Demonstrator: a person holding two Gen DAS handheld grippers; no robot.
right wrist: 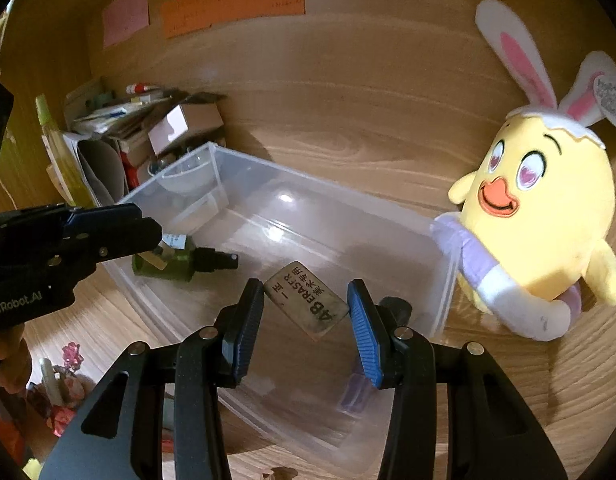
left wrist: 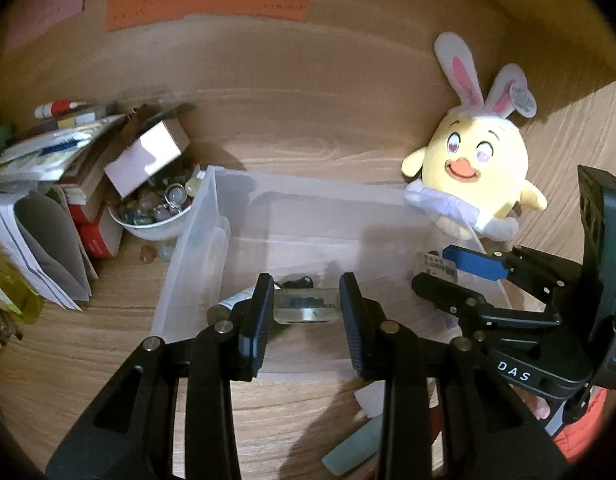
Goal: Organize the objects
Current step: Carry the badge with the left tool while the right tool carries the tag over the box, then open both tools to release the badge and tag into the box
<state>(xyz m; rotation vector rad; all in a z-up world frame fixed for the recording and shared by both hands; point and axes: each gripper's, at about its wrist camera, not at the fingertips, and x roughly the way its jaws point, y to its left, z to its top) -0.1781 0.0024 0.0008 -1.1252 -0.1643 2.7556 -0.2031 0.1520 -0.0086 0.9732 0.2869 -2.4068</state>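
Hovering over the clear plastic bin [right wrist: 407, 216], the right gripper [right wrist: 306, 312] clamps an eraser [right wrist: 306, 306] between its pads. The left gripper [left wrist: 304, 306] clamps what appears to be a small clear block [left wrist: 307, 306]. A green spray bottle [right wrist: 180, 260] lies inside the bin; a chick plush [right wrist: 543, 216] sits beside it.

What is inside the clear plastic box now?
Inside the clear plastic box a green spray bottle lies on the floor. The left gripper covers part of it; corners behind both grippers stay hidden.
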